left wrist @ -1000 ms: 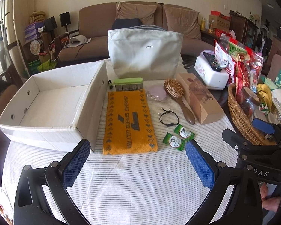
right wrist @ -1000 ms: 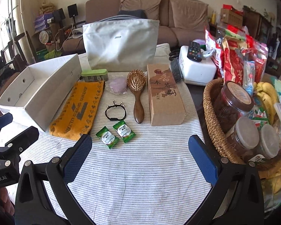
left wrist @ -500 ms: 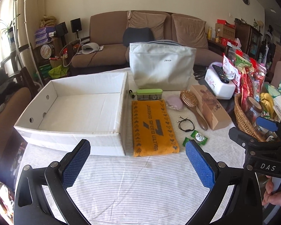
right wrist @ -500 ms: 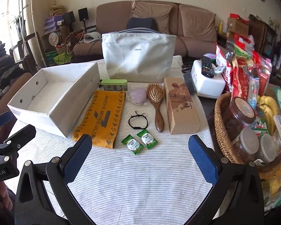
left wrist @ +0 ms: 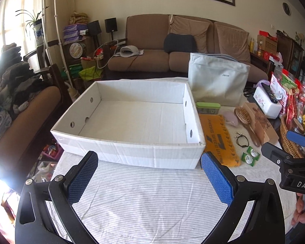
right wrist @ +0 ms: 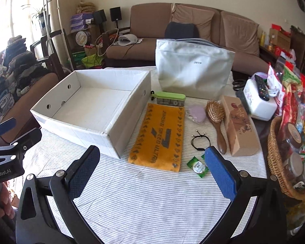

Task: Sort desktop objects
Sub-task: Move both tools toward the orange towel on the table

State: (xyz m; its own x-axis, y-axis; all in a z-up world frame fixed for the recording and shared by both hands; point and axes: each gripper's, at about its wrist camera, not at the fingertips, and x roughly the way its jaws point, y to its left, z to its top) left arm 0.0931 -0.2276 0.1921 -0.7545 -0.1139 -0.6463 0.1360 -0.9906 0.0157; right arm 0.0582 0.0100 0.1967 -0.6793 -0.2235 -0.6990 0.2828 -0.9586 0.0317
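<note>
A white cardboard box (left wrist: 132,152) (right wrist: 77,131), with nothing in it, stands on the striped cloth. Right of it lie an orange towel (right wrist: 160,136) (left wrist: 217,140), a green case (right wrist: 170,98), a pink pouch (right wrist: 196,112), a wooden hairbrush (right wrist: 216,120), a black bracelet (right wrist: 200,142), two green sachets (right wrist: 198,165) and a brown carton (right wrist: 240,130). My left gripper (left wrist: 149,174) hangs open just before the box's near wall. My right gripper (right wrist: 152,168) is open above the cloth, its right pad beside the sachets. Neither holds anything.
A pale tote bag (right wrist: 193,71) stands behind the items. A wicker basket (right wrist: 276,162) of jars, snack bags and a white appliance (right wrist: 258,103) crowd the right edge. A sofa and chairs lie beyond the table. A hand (left wrist: 301,211) holds the right gripper.
Both views have swung left and pulled back. The left gripper now faces the white box instead of the towel; the right gripper has shifted left toward the towel and box. Both stayed open.
</note>
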